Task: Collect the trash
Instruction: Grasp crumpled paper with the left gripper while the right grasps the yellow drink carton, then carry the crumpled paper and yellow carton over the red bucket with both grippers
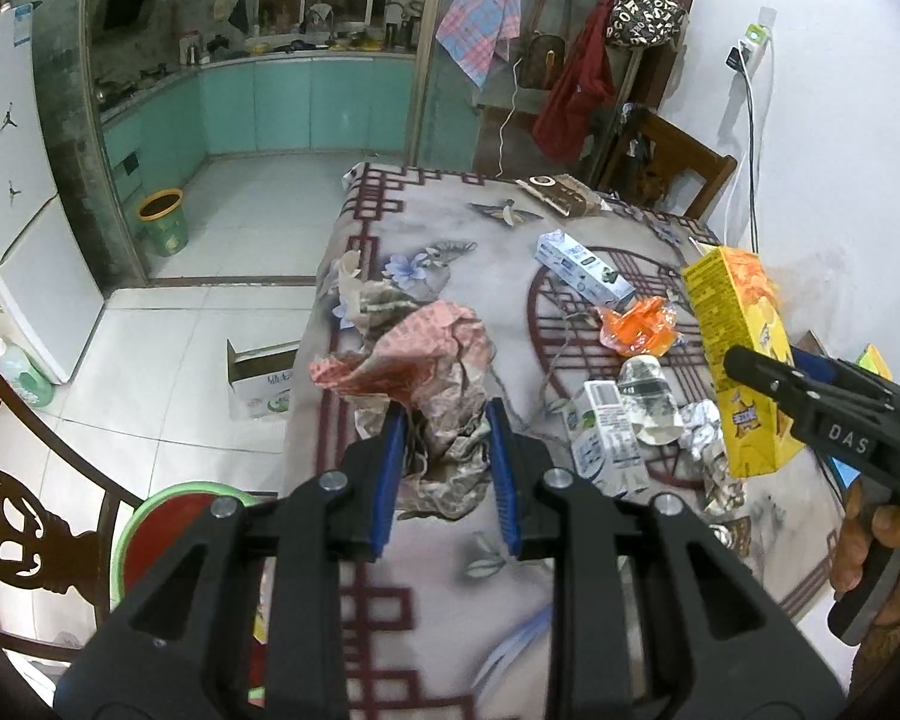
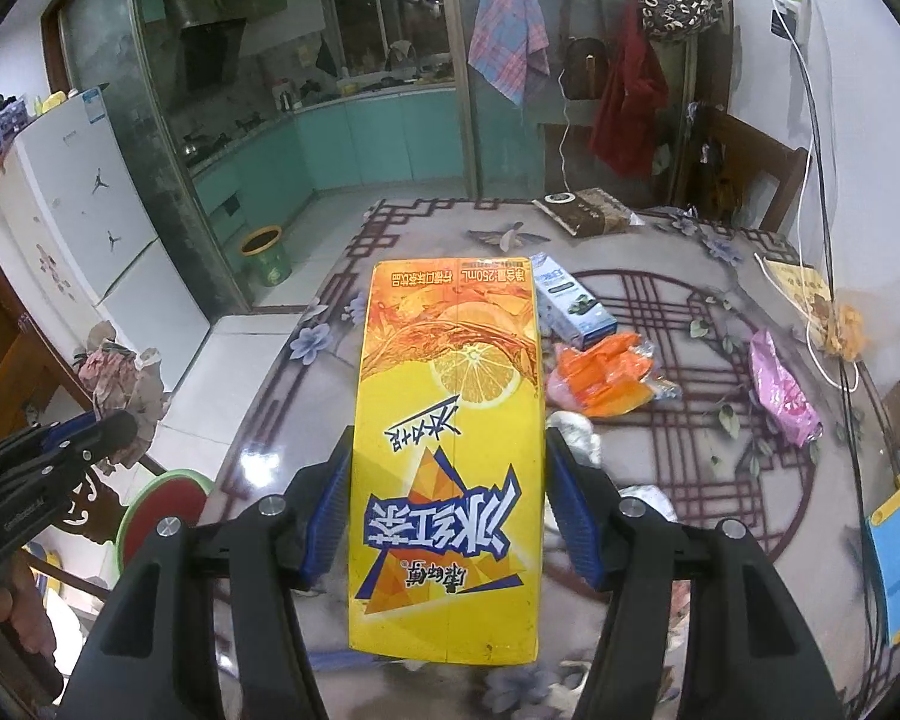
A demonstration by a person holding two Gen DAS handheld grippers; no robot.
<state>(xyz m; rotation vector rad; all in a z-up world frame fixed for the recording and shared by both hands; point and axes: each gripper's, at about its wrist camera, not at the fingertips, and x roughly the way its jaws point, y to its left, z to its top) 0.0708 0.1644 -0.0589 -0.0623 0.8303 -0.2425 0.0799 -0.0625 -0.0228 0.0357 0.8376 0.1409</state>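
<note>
Crumpled paper [image 1: 426, 360] clamped between left jaws, yellow tea carton [image 2: 450, 450] gripped between right jaws

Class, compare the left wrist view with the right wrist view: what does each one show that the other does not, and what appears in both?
Only the left wrist view shows the white milk carton lying on the table.

Only the right wrist view shows the pink bag and the blue folder.

Both show the left gripper holding crumpled paper, the right gripper clamping the yellow drink carton, the orange wrapper and the green bin.
</note>
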